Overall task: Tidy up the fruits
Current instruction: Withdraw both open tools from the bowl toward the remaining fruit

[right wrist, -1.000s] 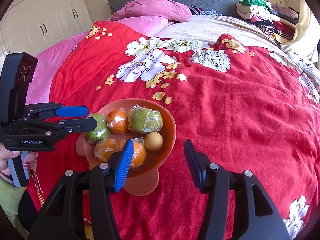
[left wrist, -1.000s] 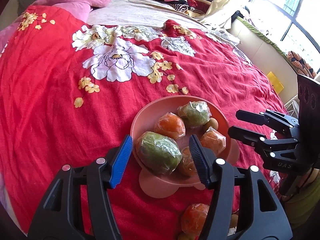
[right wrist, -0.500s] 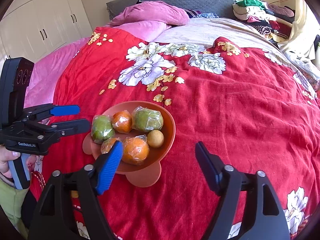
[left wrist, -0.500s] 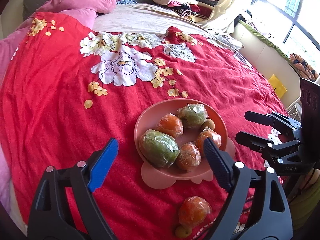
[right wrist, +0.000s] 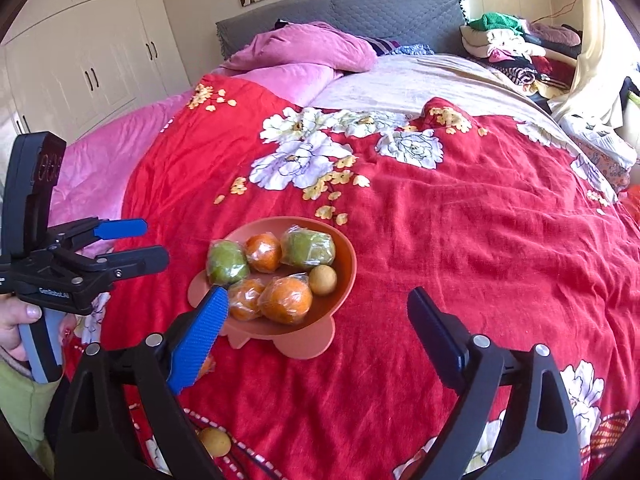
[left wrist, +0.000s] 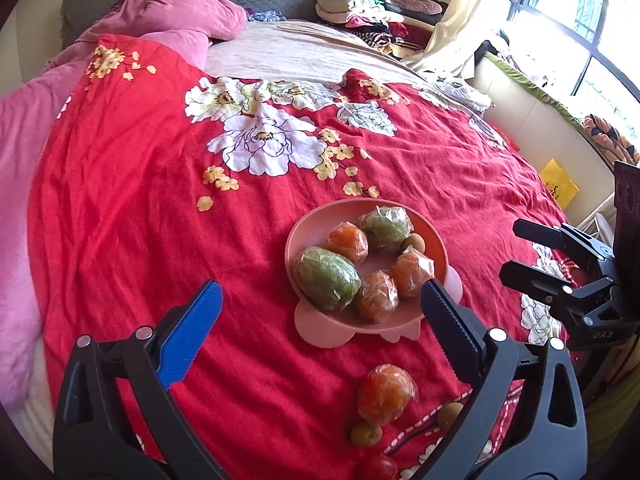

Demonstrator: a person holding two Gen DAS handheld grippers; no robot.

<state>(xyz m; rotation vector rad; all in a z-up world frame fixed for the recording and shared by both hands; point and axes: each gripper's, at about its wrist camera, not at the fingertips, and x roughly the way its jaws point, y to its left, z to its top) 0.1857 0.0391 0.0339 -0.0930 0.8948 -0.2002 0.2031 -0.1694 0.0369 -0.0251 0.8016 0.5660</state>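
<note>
Left hand-held gripper: jaws spreading wider, nothing between the pads; hovers above the bed, near side of the bowl. One blue finger pad, one dark.

Right hand-held gripper: jaws likewise widening, nothing gripped; its blue pad overlaps the near left rim of the bowl in its own view, whether touching cannot be told. Seen from the left wrist view, it stands well right of the bowl.

Hand: holds the left hand-held gripper's handle at the left edge of the right wrist view.

Bowl: pink-orange, petal-shaped base, sits on the red floral bedspread.

Contents of bowl: two green wrapped fruits, the larger at the near left, the smaller at the far side; three wrapped oranges; one small brown round fruit at the right.

Outside bowl, on bedspread nearer the camera: one wrapped orange; small brown fruits just beside it; a red fruit at the lower edge, partly cut off.

Background: pink pillow, folded clothes, white wardrobe.
</note>
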